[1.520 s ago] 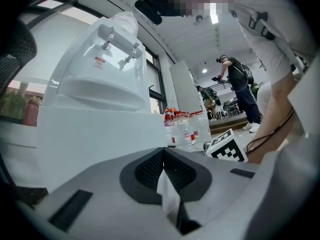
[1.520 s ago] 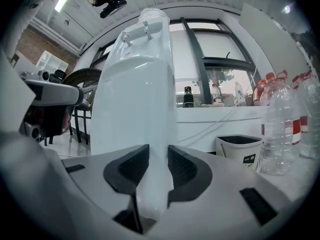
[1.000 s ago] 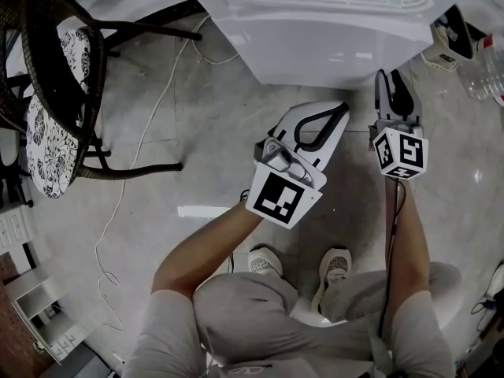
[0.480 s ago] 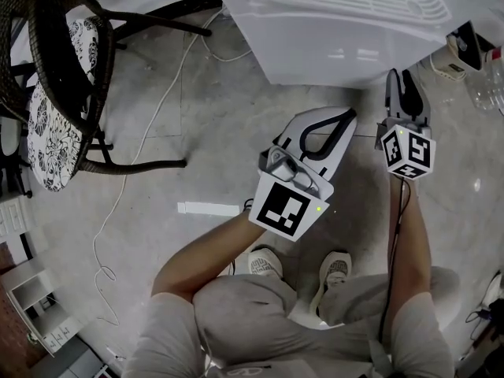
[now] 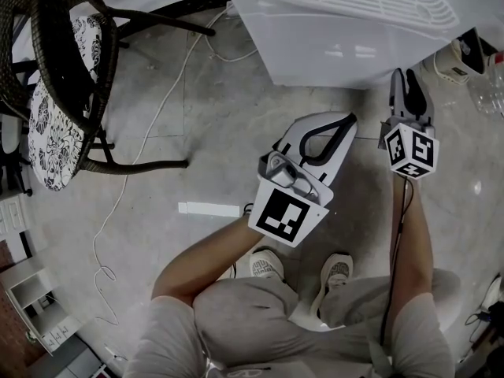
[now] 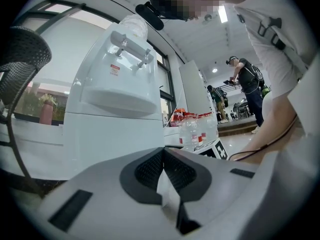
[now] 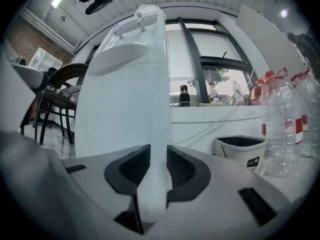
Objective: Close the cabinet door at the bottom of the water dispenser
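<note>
The floor (image 5: 197,124) carries everything here. The white water dispenser (image 5: 346,46) stands at its far edge, with a wicker chair (image 5: 55,69) off to the left and clear bottles (image 7: 282,129) and a small bin (image 7: 240,151) to the right.

The cabinet door (image 6: 112,141) is the lower front panel of the dispenser. In the left gripper view it looks flush with the body. No leaf swings out in the head view or in the right gripper view, which looks at the dispenser's corner edge. My reading is that the door is already shut, or all but shut. No seam is clear enough to be sure.

Both tools are held level in front of the dispenser, apart from it. The left tongs (image 6: 163,151) are clenched on nothing, pads meeting. The right tongs (image 7: 158,149) stand released, with a narrow gap and only the distant dispenser showing through it.

This looks like the checking or finishing step. If the panel is not fully seated, the next move calls for a flat, straight push with the clenched left tongs on the lower panel near its free edge.
</note>
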Action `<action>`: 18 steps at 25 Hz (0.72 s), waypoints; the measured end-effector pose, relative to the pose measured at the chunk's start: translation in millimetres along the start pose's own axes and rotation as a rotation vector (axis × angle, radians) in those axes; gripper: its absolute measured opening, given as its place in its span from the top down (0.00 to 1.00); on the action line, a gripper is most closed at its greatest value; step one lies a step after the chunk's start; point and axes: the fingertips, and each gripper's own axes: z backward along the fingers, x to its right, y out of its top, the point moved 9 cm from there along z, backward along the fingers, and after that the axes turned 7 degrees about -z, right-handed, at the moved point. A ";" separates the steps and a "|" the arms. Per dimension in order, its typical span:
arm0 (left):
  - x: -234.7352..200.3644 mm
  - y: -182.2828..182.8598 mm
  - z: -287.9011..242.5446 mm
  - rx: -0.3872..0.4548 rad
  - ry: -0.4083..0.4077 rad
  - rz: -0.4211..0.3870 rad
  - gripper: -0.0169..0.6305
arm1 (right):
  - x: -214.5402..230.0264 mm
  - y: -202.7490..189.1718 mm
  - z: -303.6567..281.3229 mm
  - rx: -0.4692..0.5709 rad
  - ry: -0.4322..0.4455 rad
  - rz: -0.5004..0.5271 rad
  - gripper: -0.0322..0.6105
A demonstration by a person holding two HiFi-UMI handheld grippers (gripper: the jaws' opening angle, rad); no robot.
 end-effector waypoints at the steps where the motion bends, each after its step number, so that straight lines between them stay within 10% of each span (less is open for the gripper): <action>1: 0.2 -0.2 0.5 -0.001 -0.001 -0.004 0.96 | -2.2 0.2 -1.0 -0.001 0.009 0.011 0.77; 18: -20.5 -14.3 17.2 -0.035 0.147 0.064 0.96 | -19.7 19.8 22.8 0.046 -0.009 -0.060 0.92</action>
